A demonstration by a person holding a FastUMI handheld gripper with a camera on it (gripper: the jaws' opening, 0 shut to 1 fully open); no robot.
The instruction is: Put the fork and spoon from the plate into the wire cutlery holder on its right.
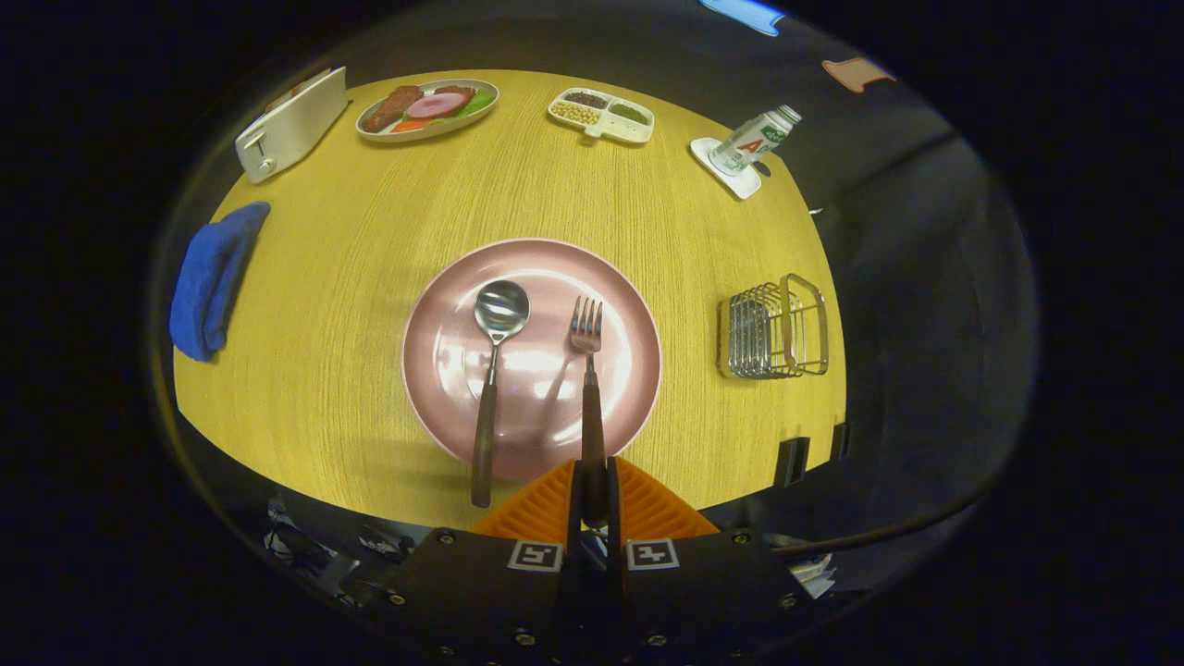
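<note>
Gripper view: the gripper [593, 495] is closed narrow, both fingers clamped on the fork [588, 370] handle's end. The fork's tines and the spoon [494, 370] lie on the pink plate [435, 370]. The wire cutlery holder [773, 328] stands right of the plate, apart from it.

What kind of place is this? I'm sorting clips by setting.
Likely a staged dining table in a recording booth: a pink plate with spoon, a toaster, a food platter. The gripper is shut on the fork by its handle.
</note>
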